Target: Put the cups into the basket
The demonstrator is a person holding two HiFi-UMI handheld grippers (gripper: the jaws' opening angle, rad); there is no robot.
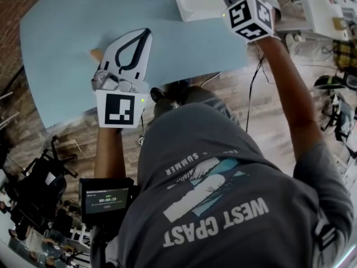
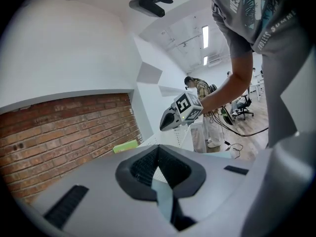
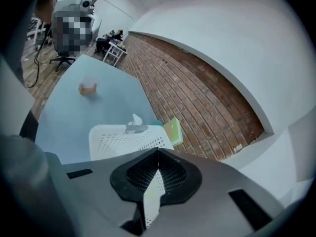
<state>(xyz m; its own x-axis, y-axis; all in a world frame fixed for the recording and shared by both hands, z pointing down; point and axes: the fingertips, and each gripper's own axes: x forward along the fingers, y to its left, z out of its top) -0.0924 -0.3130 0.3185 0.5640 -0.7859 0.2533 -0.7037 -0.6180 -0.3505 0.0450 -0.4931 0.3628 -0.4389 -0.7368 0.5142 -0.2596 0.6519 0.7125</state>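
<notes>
The left gripper (image 2: 158,151) and right gripper (image 3: 158,156) are both closed, empty. A white perforated plastic basket (image 3: 121,138) sits on the pale blue bench (image 3: 69,117).

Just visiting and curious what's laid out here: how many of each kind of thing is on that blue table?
White basket: 1
Cup outside it: 1
Green pad: 1
White thing at the basket's rim, too small to tell: 1
Total: 4

Wall: I see a red brick wall (image 3: 207,102) below white plaster.
Table: pale blue table (image 1: 61,49).
Floor: wood-plank floor (image 1: 234,94).
Light: ceiling strips (image 2: 205,36) lit.
</notes>
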